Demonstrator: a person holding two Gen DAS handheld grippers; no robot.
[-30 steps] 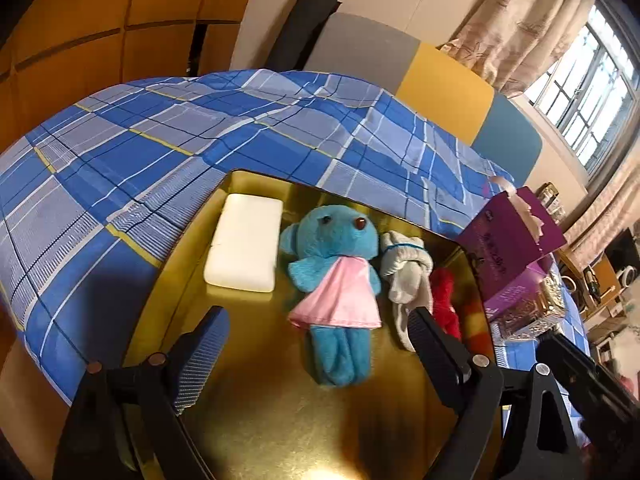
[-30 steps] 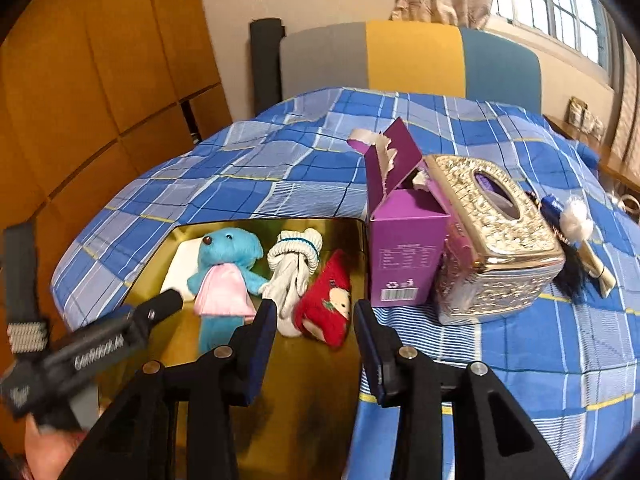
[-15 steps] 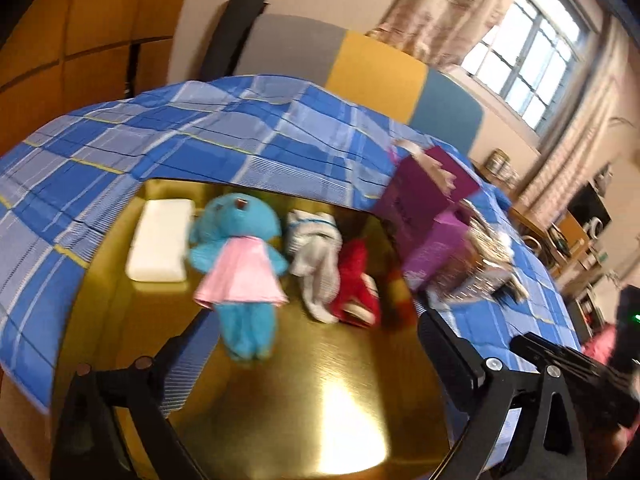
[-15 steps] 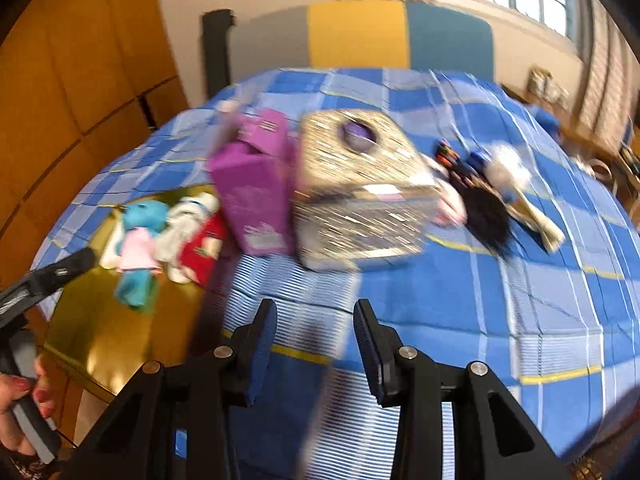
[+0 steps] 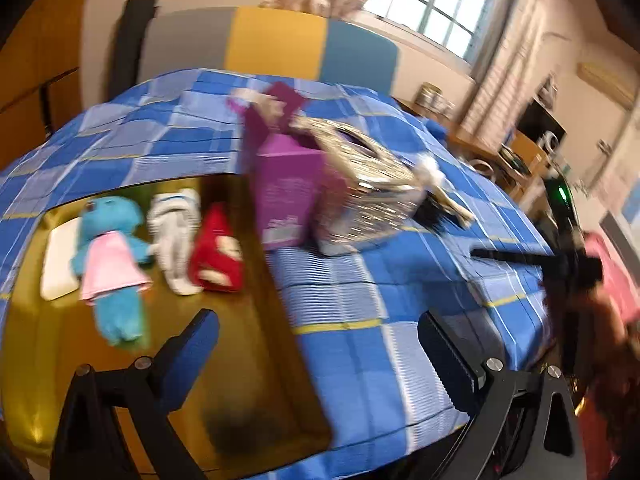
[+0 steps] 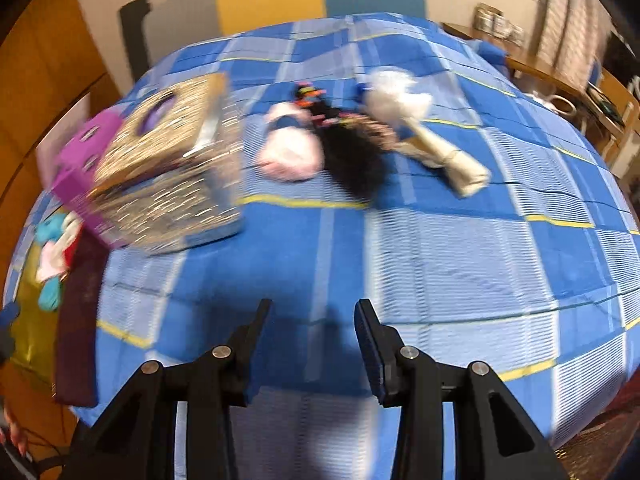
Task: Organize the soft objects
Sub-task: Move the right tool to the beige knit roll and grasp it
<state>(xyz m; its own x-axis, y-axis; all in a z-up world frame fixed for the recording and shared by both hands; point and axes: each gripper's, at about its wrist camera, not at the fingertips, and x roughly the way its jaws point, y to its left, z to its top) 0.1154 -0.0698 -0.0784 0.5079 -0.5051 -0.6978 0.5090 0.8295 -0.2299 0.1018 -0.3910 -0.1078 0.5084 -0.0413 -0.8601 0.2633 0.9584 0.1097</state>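
Note:
On the gold tray (image 5: 248, 360) lie a white pad (image 5: 60, 256), a blue teddy in a pink dress (image 5: 112, 256), a white rolled sock (image 5: 174, 236) and a red plush (image 5: 216, 252). My left gripper (image 5: 316, 320) hangs open and wide over the tray's right edge, with nothing between its fingers. Further right on the blue checked cloth (image 6: 440, 248) a pink soft toy (image 6: 288, 152), a black fluffy piece (image 6: 352, 160) and a white plush with a cream roll (image 6: 400, 100) lie together. My right gripper (image 6: 313, 308) is open and holds nothing; it is short of that pile.
A purple carton (image 5: 288, 188) and a silver glittery tissue box (image 5: 368, 184) stand between the tray and the loose pile. A padded grey, yellow and teal headboard (image 5: 280, 40) is behind. A person's pink sleeve (image 5: 612, 280) shows at the right. The frames are blurred by motion.
Both views have swung to the right. The left gripper's jaws widened and shifted from over the teddy to the tray's right edge. The right gripper left the tray and now faces the loose pile.

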